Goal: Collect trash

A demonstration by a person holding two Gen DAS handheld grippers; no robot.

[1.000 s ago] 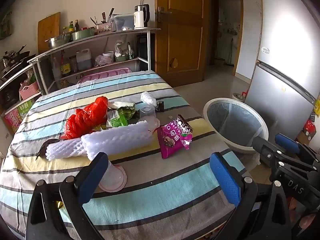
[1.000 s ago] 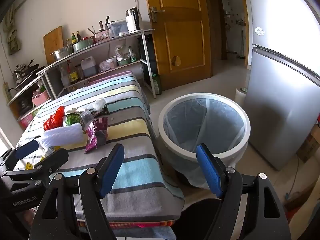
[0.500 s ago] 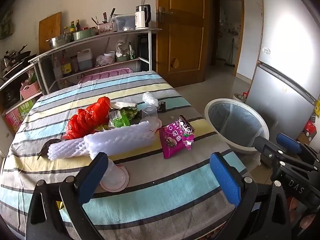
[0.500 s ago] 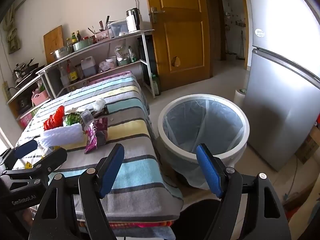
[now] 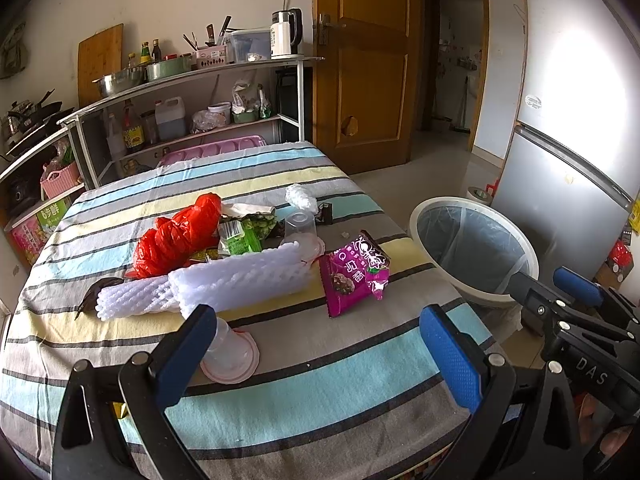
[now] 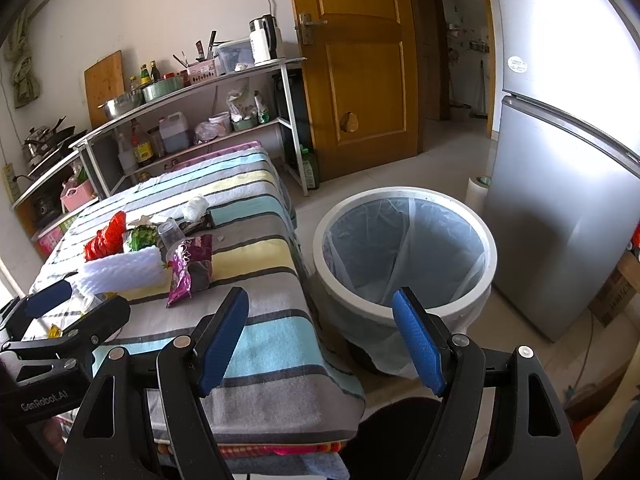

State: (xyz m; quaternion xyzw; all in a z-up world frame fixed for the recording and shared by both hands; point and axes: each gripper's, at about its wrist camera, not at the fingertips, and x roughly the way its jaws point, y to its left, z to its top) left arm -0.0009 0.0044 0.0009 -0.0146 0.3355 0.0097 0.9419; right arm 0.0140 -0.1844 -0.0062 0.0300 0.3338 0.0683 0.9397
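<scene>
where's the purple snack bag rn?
The purple snack bag lies on the striped tablecloth, right of the white foam netting and nearest the table edge by the trash bin.

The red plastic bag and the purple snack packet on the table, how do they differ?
The red plastic bag is crumpled and puffy, without visible print; the purple snack packet lies flatter, printed with white lettering. The bag sits farther from the bin, the packet nearest it. Both lie on the striped tablecloth, ungripped.
</scene>
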